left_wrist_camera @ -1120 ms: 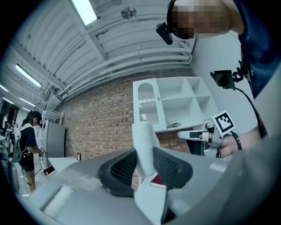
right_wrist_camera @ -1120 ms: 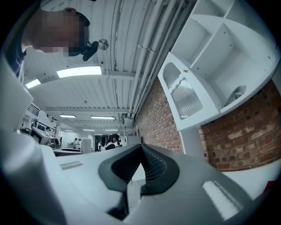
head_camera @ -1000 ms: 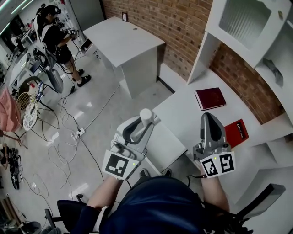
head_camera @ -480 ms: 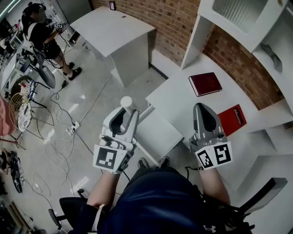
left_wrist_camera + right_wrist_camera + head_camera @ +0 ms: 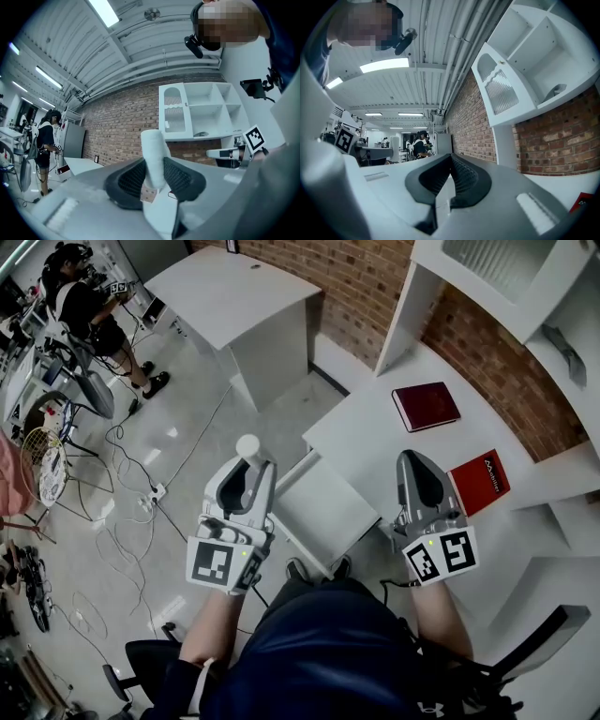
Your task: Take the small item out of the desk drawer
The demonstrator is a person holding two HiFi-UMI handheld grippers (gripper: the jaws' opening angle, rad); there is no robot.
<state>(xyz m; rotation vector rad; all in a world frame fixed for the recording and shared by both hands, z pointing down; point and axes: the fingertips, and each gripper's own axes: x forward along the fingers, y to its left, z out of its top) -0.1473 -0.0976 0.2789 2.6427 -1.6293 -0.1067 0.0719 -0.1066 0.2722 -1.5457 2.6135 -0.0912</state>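
1. The person wears a dark navy top (image 5: 323, 652) whose sleeves leave the forearms uncovered.
2. The left gripper (image 5: 246, 465) and right gripper (image 5: 415, 460) have smooth, rounded shells of light grey plastic.
3. Each carries a white marker cube (image 5: 223, 563) printed with black square patterns. The left one shows a small green light.
4. Black ribbed pads (image 5: 131, 180) line the inner faces of both pairs of jaws.

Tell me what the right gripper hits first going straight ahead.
Likely the dark red book on the desk, if the right gripper rides low; height is unclear. Otherwise it passes over toward the brick wall.
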